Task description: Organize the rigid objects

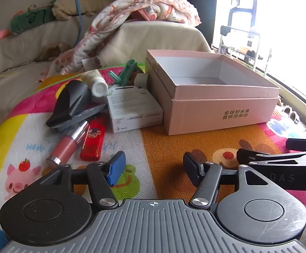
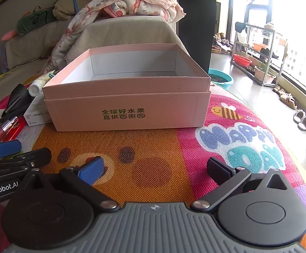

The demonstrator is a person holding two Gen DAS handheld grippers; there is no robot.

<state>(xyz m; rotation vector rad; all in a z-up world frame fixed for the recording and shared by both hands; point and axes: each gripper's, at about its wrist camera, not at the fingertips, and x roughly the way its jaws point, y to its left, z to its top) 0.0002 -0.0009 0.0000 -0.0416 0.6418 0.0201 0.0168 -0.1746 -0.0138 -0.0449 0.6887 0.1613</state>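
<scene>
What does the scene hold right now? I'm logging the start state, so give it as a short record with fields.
surface: colourful play mat
container: pink box, open, nothing visible inside
left of box: white carton, red lighter, lip gloss tube, white-capped tube, green plastic piece, dark grey object
left gripper: open, holding nothing
right gripper: open, holding nothing

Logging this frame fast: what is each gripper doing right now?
Left gripper: open, holding nothing, above the play mat.
Right gripper: open, holding nothing, facing the pink box.
</scene>
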